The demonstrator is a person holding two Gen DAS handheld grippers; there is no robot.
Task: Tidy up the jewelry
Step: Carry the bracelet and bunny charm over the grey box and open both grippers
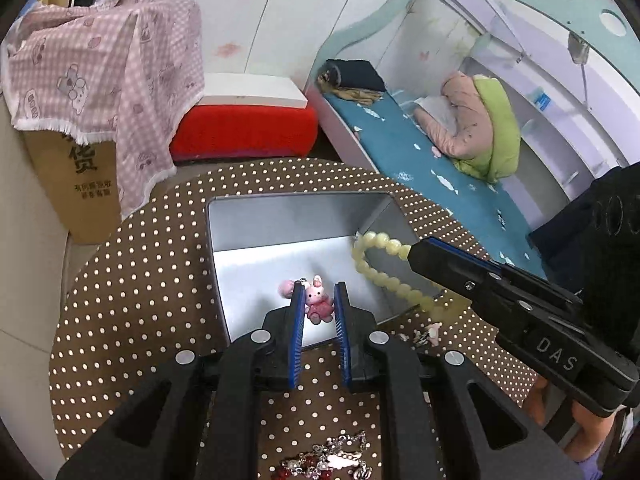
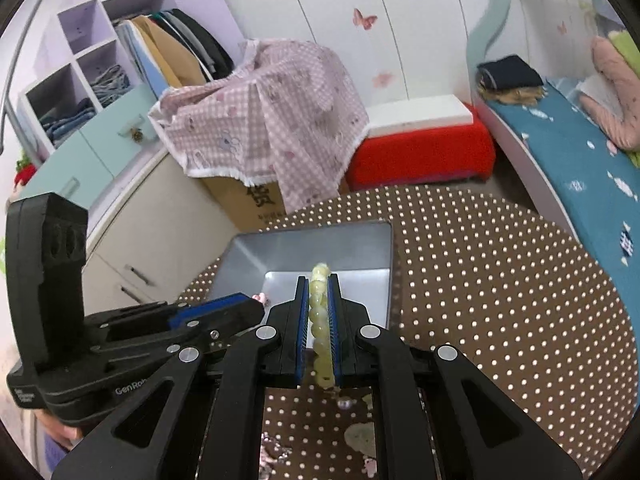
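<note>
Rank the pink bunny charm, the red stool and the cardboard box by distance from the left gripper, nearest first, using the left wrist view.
1. Pink bunny charm, between the left gripper fingertips, in the tin.
2. Cardboard box, beyond the table's left edge.
3. Red stool, farther back, centre.

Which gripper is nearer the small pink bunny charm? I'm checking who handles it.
Left. The left gripper has its open fingers on either side of the small pink bunny charm inside the silver metal tin; the right gripper is off to the side, clamping the pale yellow bead bracelet.

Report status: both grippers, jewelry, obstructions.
Left gripper open over pink bunny charm in silver metal tin. Right gripper shut on pale yellow bead bracelet. Nothing obstructing.
</note>
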